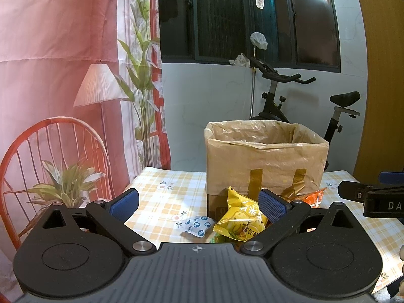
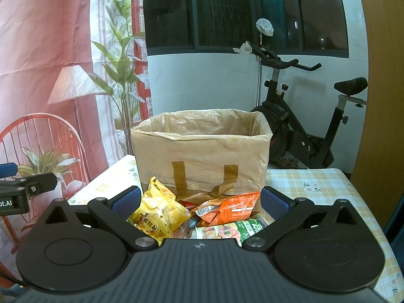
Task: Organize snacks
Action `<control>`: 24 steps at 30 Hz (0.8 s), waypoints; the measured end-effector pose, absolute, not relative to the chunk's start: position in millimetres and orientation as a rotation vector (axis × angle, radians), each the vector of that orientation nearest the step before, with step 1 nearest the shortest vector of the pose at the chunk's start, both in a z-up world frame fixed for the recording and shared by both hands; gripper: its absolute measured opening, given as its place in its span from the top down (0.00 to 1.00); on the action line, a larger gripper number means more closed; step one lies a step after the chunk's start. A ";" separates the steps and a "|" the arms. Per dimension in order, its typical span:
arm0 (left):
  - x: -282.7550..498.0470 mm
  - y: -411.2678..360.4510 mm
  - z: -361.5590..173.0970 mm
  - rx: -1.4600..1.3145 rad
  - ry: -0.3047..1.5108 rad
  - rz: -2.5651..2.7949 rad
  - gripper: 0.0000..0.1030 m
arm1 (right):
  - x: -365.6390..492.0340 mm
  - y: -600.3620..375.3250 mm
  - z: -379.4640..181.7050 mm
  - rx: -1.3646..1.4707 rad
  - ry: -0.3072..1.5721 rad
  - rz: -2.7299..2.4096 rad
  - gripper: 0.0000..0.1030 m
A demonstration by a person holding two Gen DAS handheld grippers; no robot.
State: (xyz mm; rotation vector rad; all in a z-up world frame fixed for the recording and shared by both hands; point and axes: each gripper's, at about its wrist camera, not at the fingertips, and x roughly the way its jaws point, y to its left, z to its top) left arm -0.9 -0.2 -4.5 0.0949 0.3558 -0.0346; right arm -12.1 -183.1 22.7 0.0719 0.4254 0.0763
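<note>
A cardboard box lined with a tan plastic bag (image 1: 265, 161) stands on the checked table (image 1: 161, 197); it also shows in the right wrist view (image 2: 202, 151). Snack packets lie in front of it: a yellow packet (image 1: 240, 217) (image 2: 159, 214), a small white packet with blue dots (image 1: 198, 224), an orange packet (image 2: 227, 208) (image 1: 311, 197) and a green packet (image 2: 227, 231). My left gripper (image 1: 199, 204) is open and empty above the yellow and dotted packets. My right gripper (image 2: 200, 204) is open and empty over the pile.
An exercise bike (image 2: 303, 126) stands behind the table by the window wall. A printed red backdrop (image 1: 63, 88) hangs at the left. The right gripper's side shows at the right edge of the left wrist view (image 1: 373, 197).
</note>
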 end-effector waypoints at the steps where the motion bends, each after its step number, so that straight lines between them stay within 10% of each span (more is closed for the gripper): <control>1: -0.8 -0.2 -4.4 0.095 0.356 -0.035 0.01 | -12.0 -183.1 22.6 0.072 0.426 0.076 0.01; 24: -2.8 -1.2 -9.9 0.087 0.366 -0.038 0.01 | -11.5 -182.8 22.3 0.073 0.429 0.077 0.01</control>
